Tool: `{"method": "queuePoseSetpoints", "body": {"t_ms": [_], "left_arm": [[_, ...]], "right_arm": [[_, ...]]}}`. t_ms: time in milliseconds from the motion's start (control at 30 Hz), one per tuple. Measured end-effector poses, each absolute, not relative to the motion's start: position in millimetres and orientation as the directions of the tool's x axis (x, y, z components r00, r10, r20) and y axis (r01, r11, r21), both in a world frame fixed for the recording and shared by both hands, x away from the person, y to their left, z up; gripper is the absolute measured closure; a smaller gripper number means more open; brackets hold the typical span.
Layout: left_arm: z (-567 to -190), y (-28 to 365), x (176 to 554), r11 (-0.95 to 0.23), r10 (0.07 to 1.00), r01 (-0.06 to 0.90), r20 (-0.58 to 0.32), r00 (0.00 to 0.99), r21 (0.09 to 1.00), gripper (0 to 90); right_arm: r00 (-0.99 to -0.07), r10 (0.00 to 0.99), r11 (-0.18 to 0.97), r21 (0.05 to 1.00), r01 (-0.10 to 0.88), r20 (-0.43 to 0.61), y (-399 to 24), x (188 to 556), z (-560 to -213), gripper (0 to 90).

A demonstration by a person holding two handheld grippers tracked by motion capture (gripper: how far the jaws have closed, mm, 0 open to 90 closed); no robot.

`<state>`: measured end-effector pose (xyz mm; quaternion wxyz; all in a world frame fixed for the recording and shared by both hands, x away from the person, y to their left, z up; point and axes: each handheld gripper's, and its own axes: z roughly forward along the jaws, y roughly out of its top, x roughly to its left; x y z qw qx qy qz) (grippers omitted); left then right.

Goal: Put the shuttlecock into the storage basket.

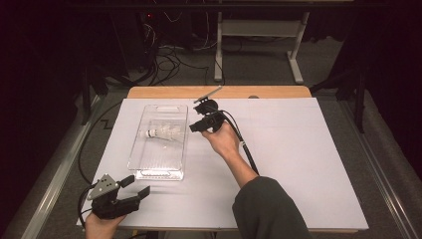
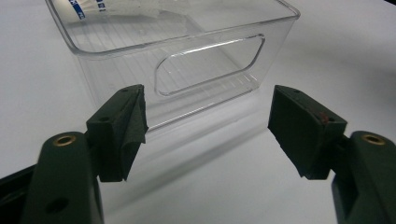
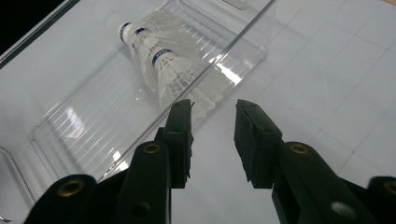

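A clear plastic bin (image 1: 142, 164) lies lengthwise on the white table sheet. Inside it, white feather shuttlecocks (image 1: 162, 133) with blue bands lie nested on their sides, corks towards the bin's left wall. My right gripper (image 1: 197, 119) hovers just outside the bin's right rim, pointing at it. In the right gripper view its jaws (image 3: 212, 140) stand apart with nothing between them, and the shuttlecocks (image 3: 163, 60) lie just beyond the tips. My left gripper (image 1: 136, 185) rests near the table's front left corner, open. In the left gripper view (image 2: 208, 130) it faces the bin's short end wall (image 2: 210, 65) with its handle cutout.
The white sheet (image 1: 298, 159) covers a wooden table (image 1: 164, 92). The right gripper's black cable (image 1: 249, 154) runs along the forearm. Beyond the table lie a dark floor with loose cables (image 1: 169, 59) and a white desk frame (image 1: 259, 30).
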<state>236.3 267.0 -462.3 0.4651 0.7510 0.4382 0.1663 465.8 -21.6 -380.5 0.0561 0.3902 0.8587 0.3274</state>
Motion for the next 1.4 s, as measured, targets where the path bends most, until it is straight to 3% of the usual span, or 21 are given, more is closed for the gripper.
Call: {"method": "queuePoseSetpoints", "body": {"t_ms": [1400], "left_arm": [[-463.1, 267.6, 236.8, -0.182, 0.825, 0.509, -0.152, 0.545, 0.841, 29.1]], "right_arm": [[-0.637, 0.758, 0.426, 0.633, 0.646, 0.14, -92.1, 446.4, -379.1, 61.3]]}}
